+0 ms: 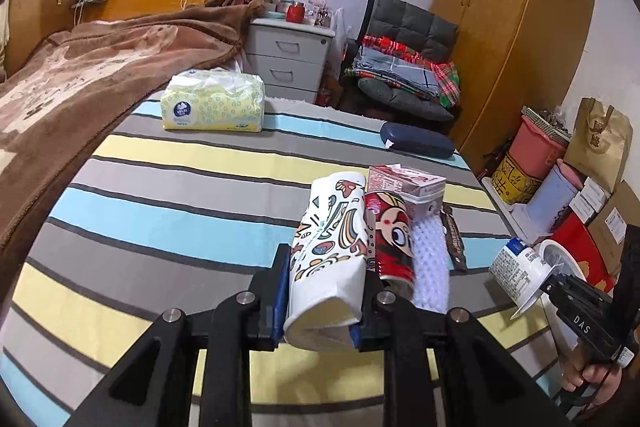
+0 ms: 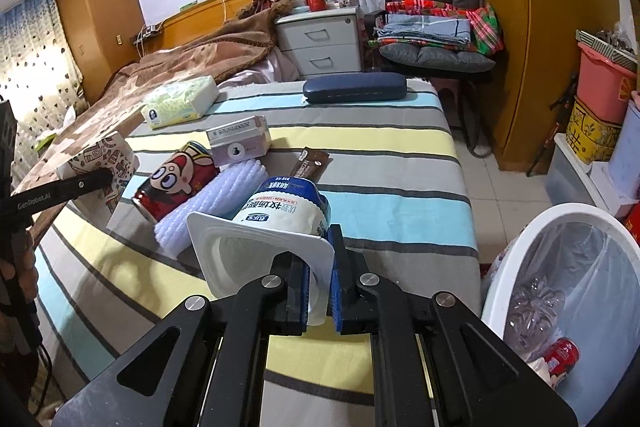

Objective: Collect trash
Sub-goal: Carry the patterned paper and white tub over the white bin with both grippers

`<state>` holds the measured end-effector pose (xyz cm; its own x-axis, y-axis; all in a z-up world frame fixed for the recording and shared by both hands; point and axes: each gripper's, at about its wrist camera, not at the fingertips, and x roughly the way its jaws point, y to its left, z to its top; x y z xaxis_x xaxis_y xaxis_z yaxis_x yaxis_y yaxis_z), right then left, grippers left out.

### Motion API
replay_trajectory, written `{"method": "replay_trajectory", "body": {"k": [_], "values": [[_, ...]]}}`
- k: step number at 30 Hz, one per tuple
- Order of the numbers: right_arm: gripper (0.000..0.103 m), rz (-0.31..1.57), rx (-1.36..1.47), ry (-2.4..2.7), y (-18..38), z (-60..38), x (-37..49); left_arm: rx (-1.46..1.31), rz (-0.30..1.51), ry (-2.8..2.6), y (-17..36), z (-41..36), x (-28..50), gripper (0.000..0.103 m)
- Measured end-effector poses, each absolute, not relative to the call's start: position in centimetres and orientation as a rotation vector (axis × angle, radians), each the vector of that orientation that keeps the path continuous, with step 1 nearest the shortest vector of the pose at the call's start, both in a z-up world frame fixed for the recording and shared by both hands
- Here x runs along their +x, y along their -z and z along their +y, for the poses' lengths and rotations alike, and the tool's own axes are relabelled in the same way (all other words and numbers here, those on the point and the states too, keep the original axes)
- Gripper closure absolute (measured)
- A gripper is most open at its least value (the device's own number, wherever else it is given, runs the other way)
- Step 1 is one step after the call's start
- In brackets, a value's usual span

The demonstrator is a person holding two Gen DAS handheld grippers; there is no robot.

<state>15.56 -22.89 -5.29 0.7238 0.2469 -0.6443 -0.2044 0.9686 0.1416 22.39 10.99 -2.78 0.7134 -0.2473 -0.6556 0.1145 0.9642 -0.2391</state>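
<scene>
While left gripper (image 1: pixel 325 301) clamps one patterned paper cup (image 1: pixel 330 251), right gripper (image 2: pixel 320 291) pinches one white yogurt tub (image 2: pixel 272 227); one red cartoon can (image 2: pixel 176 181), one white bin (image 2: pixel 516 247).

"DAS" on right claw (image 1: pixel 540 291), "GenRobot.AI" (left claw (image 2: pixel 106 175))

Striped bed (image 2: pixel 400 163), tissue pack (image 2: pixel 180 101), glasses case (image 2: pixel 354 87), red can (image 2: pixel 176 181), small box (image 2: pixel 239 139), bubble wrap (image 2: pixel 208 203), brown wrapper (image 2: pixel 310 163)

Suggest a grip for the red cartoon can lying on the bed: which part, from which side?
Grip the red cartoon can across its round body at mid-length, coming from above. It lies on its side, with the foam sheet touching one flank, so a fingertip probably has to wedge between them.
</scene>
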Motion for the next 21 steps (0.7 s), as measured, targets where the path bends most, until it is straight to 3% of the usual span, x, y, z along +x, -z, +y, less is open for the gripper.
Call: {"method": "replay_trajectory", "body": {"k": [21], "values": [[0.095, 0.606, 0.098, -0.168, 2.5, -26.0, 10.9, -0.061, 0.686, 0.273, -1.5, 3.5, 15.3, 0.079]]}}
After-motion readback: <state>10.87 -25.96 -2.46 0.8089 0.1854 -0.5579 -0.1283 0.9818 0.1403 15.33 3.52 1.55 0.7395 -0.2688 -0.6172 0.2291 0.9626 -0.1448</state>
